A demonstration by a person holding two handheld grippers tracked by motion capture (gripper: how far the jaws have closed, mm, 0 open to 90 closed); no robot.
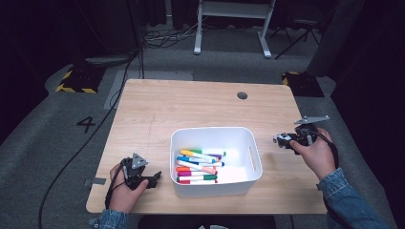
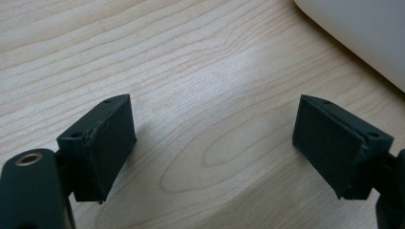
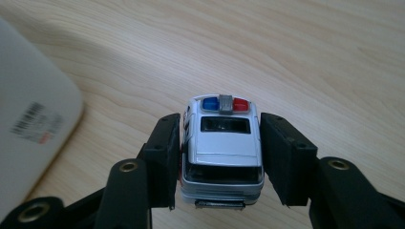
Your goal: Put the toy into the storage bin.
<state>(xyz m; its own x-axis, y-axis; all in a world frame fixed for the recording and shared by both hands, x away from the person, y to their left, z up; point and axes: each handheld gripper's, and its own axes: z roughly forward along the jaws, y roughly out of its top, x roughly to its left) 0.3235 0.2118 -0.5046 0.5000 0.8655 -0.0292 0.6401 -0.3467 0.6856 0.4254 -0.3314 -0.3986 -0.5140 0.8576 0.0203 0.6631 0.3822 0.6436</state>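
In right gripper (image 3: 219, 157), seemingly clamped: toy police car (image 3: 220, 148)

The white bin (image 2: 363, 33) is cut off at the corner of the left gripper view. Its label (image 3: 36, 125) is blurred and unreadable. The toy car (image 1: 282, 140) looks too small for detail from above.

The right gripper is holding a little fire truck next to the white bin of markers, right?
Not a fire truck. The right gripper view shows the right gripper shut on a silver police car with blue and red roof lights. It is beside the white bin of markers.
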